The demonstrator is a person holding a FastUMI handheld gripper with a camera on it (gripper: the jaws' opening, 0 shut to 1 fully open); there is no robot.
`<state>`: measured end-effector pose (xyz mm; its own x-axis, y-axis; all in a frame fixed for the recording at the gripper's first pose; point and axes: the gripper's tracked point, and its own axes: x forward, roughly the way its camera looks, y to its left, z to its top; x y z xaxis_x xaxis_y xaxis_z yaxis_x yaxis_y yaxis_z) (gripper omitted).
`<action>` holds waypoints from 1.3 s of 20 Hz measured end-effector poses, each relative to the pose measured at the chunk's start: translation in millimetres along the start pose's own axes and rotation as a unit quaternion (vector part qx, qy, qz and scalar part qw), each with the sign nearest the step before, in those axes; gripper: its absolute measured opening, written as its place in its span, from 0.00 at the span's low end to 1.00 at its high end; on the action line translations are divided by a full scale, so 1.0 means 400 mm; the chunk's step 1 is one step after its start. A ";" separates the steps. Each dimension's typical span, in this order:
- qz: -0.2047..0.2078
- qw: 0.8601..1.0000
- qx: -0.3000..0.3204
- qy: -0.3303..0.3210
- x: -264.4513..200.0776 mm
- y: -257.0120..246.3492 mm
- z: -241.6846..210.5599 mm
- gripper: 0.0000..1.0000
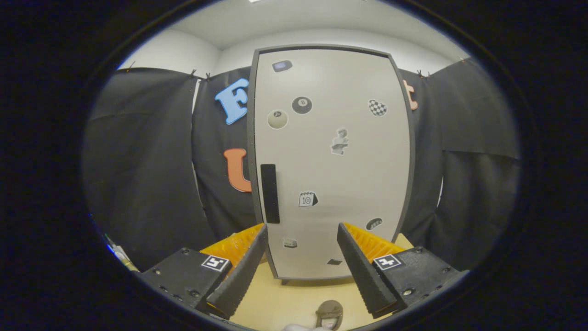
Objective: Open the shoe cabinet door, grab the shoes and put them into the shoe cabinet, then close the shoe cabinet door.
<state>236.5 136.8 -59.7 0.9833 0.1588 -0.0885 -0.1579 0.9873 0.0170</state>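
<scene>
A tall light-grey shoe cabinet [330, 161] with a dark frame stands upright on the pale wooden table [285, 301], straight beyond my fingers. Its door is closed and carries several stickers. A black vertical handle [270, 193] sits near the door's left edge, about mid-height. My gripper [302, 230] is open, its two fingers spread wide with nothing between them, pointing at the lower part of the door and apart from it. Between the fingers, close below the camera, lies a small brownish-grey shoe [329, 314], with something white just beside it.
Black cloth walls [147, 174] hang behind and on both sides of the cabinet. Bare tabletop lies between the cabinet's base and the shoe. A small cluttered edge shows beside the left finger's base.
</scene>
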 end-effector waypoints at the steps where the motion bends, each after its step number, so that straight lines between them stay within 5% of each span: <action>1: 0.002 1.000 -0.001 0.003 0.034 0.012 -0.005 0.99; 15: 0.018 1.000 -0.002 0.011 0.367 0.145 -0.004 0.93; 24: -0.013 1.000 0.015 0.007 0.392 0.128 0.012 0.41; 26: -0.013 1.000 0.005 0.013 0.392 0.123 0.012 0.39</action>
<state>383.3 210.4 -68.0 0.9844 0.1338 -0.1140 -0.1318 0.9910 0.0248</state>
